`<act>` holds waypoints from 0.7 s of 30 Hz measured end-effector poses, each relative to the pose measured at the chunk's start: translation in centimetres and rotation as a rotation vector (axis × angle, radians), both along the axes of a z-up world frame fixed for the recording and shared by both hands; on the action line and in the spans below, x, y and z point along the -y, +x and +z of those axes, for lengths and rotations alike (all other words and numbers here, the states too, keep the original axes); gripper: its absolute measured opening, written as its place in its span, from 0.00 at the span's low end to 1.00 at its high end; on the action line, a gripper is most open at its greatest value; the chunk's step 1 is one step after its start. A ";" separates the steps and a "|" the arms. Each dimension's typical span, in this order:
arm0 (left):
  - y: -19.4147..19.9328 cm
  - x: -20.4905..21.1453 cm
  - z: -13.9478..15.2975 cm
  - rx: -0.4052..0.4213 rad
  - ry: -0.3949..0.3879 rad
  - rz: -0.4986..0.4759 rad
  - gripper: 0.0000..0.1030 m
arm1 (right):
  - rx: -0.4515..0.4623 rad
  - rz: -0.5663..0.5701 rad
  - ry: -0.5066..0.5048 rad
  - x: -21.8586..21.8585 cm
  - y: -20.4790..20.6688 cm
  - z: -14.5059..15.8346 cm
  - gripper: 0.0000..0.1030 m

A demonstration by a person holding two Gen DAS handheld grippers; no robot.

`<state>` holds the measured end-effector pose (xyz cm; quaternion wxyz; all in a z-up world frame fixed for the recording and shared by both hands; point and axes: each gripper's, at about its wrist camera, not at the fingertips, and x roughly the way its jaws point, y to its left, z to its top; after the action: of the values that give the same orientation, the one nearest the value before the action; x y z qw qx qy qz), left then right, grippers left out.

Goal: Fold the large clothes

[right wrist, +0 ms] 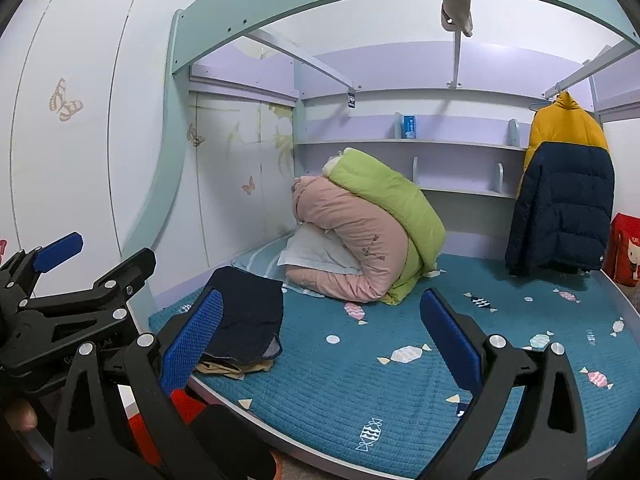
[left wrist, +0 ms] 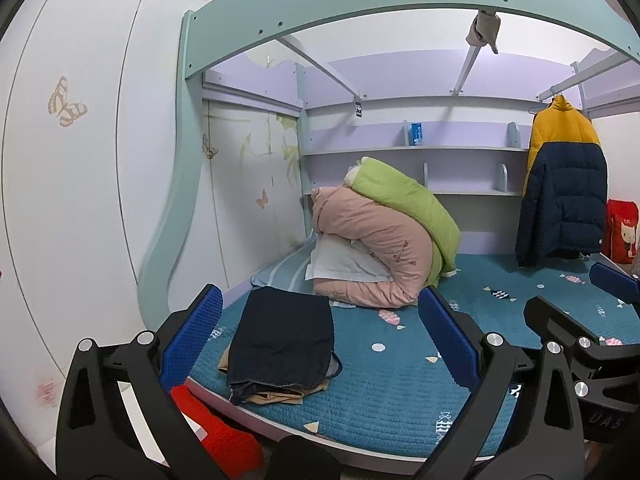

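**Both jaws spread, nothing gripped, clothes stacked at the bed's near-left corner**

Jaws on both grippers are seen spread wide, with nothing between the blue pads. The left gripper [left wrist: 320, 332] and right gripper [right wrist: 322, 330] are held side by side above the near edge of the bed [left wrist: 400, 392], pointed across it.

A folded stack [left wrist: 280, 344] is found at the near-left corner: a dark garment laid flat over a tan one, the lower edges close to the mattress rim. This placement is judged to keep finished pieces clear of the working area.

A rolled quilt bundle [left wrist: 384, 240] is pushed back toward the shelves, and a jacket [left wrist: 564, 184] is hung from a rail at the far right; it may be the next large item, though this cannot be confirmed.

Open blue mattress is left across the centre and right, giving room for spreading. A red cloth [left wrist: 224, 432] is seen below the bed's near edge.
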<state>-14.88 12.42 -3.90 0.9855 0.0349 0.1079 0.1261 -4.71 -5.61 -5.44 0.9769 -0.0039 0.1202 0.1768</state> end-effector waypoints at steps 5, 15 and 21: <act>-0.4 0.0 0.0 0.014 0.002 0.000 0.95 | -0.005 0.002 -0.004 -0.2 -0.1 -0.1 0.93; -0.3 -0.2 0.1 0.014 -0.007 -0.014 0.96 | -0.001 -0.007 -0.007 -0.3 -0.2 -0.1 0.93; -0.2 -0.3 0.1 0.010 -0.007 -0.012 0.96 | -0.008 -0.008 -0.009 -0.6 -0.2 -0.2 0.93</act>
<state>-15.11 12.72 -3.80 0.9869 0.0314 0.1032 0.1199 -4.94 -5.05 -5.59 0.9771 -0.0069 0.1248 0.1723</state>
